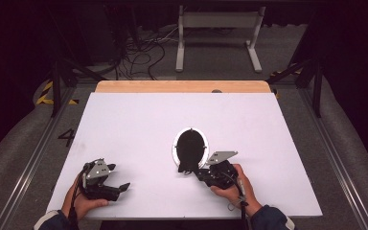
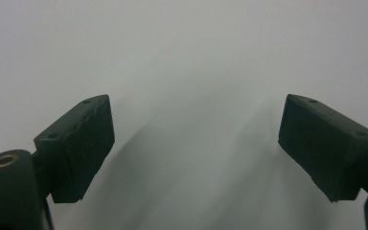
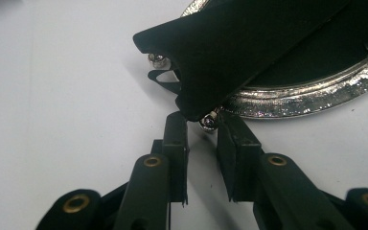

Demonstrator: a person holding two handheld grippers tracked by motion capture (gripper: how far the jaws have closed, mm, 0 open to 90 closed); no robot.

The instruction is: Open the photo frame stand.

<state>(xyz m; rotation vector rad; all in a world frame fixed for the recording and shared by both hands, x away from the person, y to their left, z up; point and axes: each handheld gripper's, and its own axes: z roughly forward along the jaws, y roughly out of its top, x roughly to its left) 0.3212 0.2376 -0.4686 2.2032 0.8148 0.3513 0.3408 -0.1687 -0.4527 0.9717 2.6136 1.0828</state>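
High view: a black oval frame [image 1: 190, 146] with a silver rim lies near the middle of the white table [image 1: 139, 120]; right gripper [image 1: 197, 170] touches its near edge, jaws nearly together at a small stud. Left gripper [image 1: 123, 188], jaws apart, rests near-left on bare table

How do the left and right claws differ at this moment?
The left claw has its jaws spread wide with bare white table between them; the right claw has its jaws nearly together at the silver-rimmed oval frame, beside its black stand and a small metal stud. The left sits apart from the frame. Both have black jaws and are hand-held.
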